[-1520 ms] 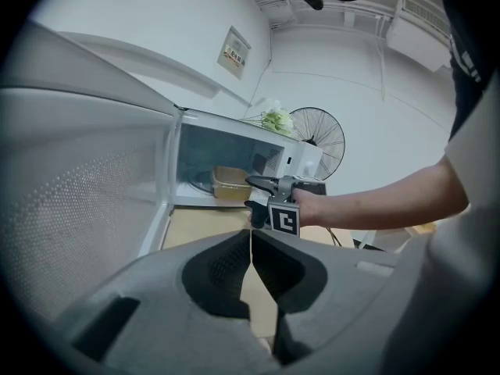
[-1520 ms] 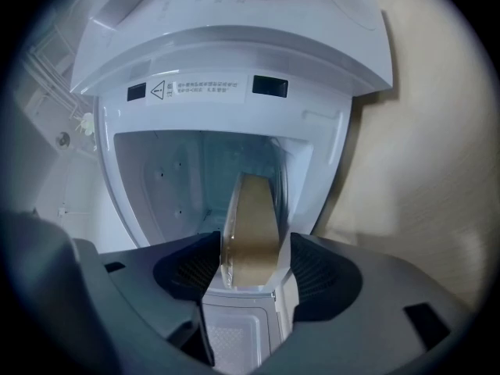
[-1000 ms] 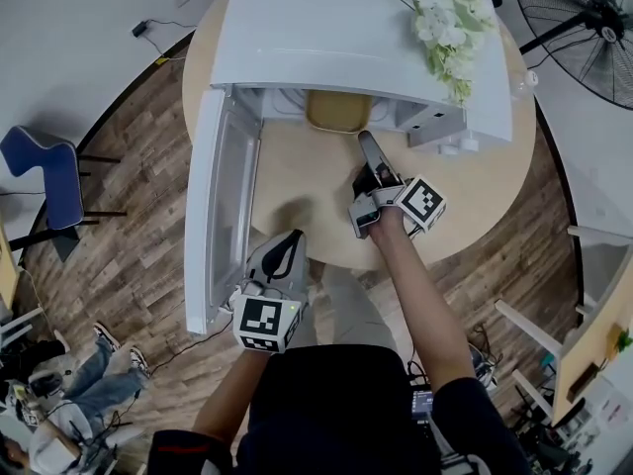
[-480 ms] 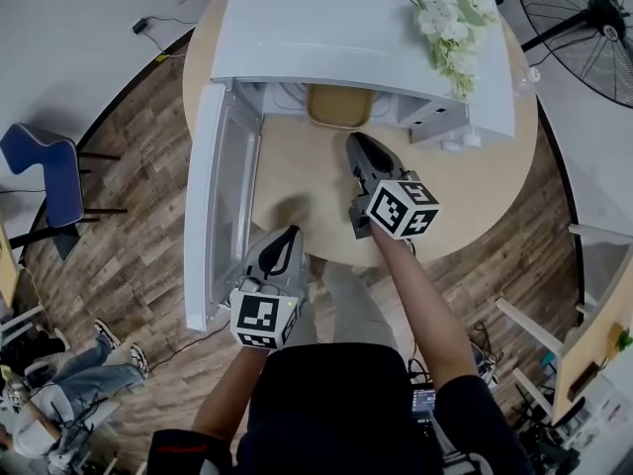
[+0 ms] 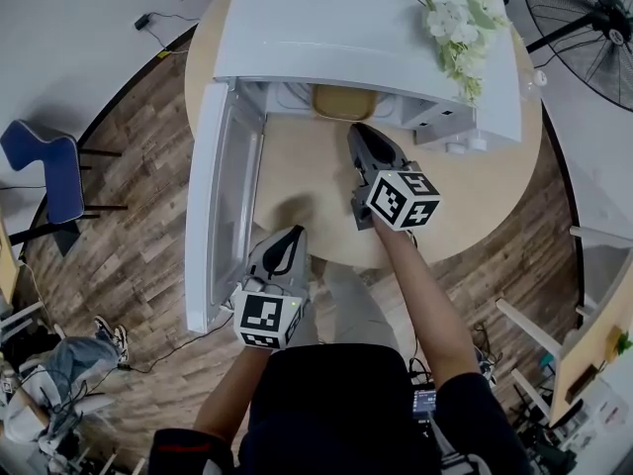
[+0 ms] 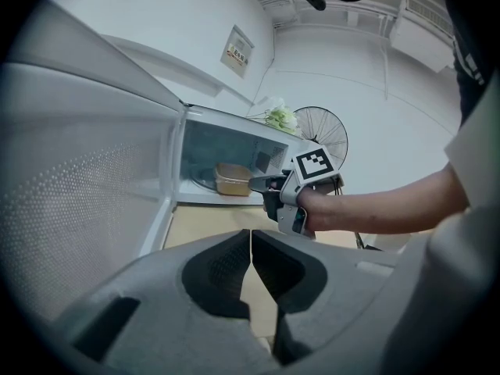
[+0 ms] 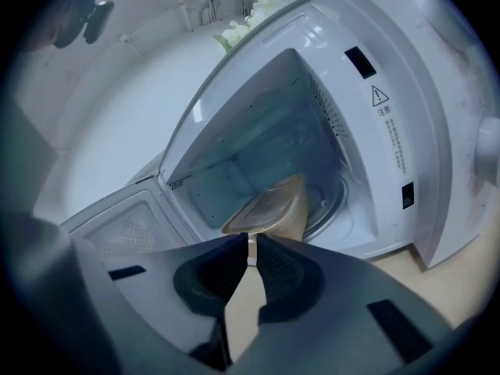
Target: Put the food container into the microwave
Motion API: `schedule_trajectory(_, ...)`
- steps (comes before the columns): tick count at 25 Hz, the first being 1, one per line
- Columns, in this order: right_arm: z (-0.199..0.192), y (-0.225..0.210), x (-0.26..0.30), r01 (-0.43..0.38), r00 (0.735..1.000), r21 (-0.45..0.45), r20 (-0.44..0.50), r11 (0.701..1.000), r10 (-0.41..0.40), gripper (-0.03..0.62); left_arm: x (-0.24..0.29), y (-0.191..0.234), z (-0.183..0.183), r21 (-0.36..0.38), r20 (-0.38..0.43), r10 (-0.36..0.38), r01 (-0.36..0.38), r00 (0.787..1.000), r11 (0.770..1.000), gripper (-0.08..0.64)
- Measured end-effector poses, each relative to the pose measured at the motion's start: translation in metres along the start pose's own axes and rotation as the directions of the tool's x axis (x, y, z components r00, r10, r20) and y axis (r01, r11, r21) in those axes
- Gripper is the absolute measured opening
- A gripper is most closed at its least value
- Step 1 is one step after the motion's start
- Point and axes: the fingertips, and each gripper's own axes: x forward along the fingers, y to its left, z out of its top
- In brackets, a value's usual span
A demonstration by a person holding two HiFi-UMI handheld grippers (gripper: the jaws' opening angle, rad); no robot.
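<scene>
1. Head view: the white microwave (image 5: 366, 28) stands on a round wooden table (image 5: 485, 201), and its door (image 5: 223, 201) is swung open to the left. The food container (image 5: 343, 102) sits inside the cavity. The right gripper (image 5: 358, 135) points at the opening, with its tips just before the container. The left gripper (image 5: 293, 236) hangs lower, near the table edge. White flowers (image 5: 457, 23) lie on top of the microwave.
2. Left gripper view: the jaws of the left gripper (image 6: 251, 239) are pressed together and nothing is between them. Further ahead, the container (image 6: 232, 179) is on the microwave floor.
3. Right gripper view: the right gripper (image 7: 250, 247) has its jaws closed to a thin slit and grips nothing. The container (image 7: 273, 209) rests on the glass turntable (image 7: 332, 201), just beyond the tips.
</scene>
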Motion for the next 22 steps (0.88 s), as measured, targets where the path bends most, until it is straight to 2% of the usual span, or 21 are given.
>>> schedule_trajectory(15,0.013,-0.013,0.023,0.008,1.000,-0.030,-0.007,1.000,-0.008,0.038,0.007,0.003,0.002,-0.006,-0.004,0.007,-0.007,1.000,1.000,0.023)
schedule_trajectory(22,0.007,-0.013,0.016,0.011,0.999,-0.042,-0.031,0.999,-0.012,0.038,0.006,0.003,0.009,-0.006,0.007,0.004,-0.004,1.000,1.000,0.023)
